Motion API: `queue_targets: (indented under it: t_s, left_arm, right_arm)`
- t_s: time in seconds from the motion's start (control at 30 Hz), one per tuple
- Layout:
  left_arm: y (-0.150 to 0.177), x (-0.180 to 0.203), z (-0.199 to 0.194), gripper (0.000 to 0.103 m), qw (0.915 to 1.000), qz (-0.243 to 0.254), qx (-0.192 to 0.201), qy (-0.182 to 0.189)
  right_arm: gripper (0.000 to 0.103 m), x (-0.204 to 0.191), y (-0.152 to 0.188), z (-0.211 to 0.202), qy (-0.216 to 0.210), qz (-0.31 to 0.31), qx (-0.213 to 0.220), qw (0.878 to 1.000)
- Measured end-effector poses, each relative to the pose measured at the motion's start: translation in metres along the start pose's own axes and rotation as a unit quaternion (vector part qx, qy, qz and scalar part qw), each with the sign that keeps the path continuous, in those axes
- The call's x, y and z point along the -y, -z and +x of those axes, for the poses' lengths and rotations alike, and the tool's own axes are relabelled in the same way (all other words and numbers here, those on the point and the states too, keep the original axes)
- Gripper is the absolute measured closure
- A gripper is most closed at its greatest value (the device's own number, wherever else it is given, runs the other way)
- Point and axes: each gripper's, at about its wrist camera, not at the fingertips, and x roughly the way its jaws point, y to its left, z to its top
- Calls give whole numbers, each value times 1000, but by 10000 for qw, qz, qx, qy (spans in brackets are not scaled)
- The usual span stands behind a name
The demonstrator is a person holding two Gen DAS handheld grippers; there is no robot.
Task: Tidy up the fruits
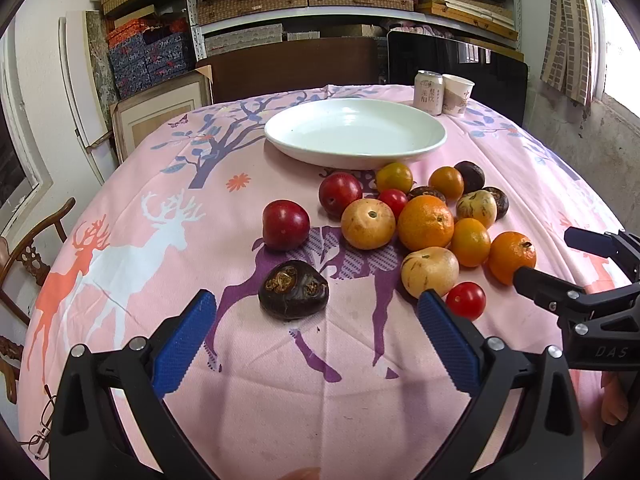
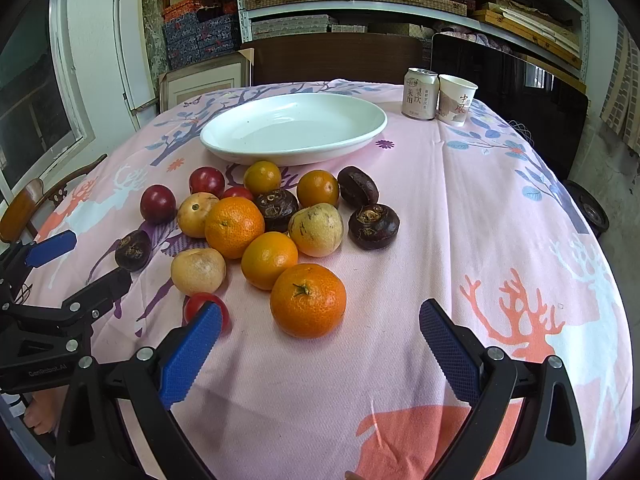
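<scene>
A white plate (image 1: 400, 152) (image 2: 292, 152) sits empty on the pink deer tablecloth. In front of it lie several fruits: oranges, red plums, pale yellow fruits, cherry tomatoes and dark water chestnuts. My left gripper (image 1: 316, 308) is open, just short of a lone dark water chestnut (image 1: 293, 290); a red plum (image 1: 285, 225) lies beyond it. My right gripper (image 2: 320, 320) is open, with an orange (image 2: 307, 300) just ahead between its fingers and a cherry tomato (image 2: 200, 305) behind its left finger. The right gripper (image 1: 560, 256) shows in the left wrist view, the left gripper (image 2: 84, 260) in the right.
A drink can (image 2: 419, 94) and a paper cup (image 2: 457, 99) stand at the table's far right, behind the plate. A dark chair back (image 2: 336, 60) and stacked shelves lie beyond the table. A wooden chair (image 1: 24, 256) stands at the left edge.
</scene>
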Motion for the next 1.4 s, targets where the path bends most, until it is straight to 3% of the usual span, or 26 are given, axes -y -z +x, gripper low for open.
queue_targets:
  t_s: [1.4]
  left_arm:
    - [7,-3,6,4,9999,-12,-109,6]
  right_arm:
    - [3,5,0,0,-32,27,-46,10000]
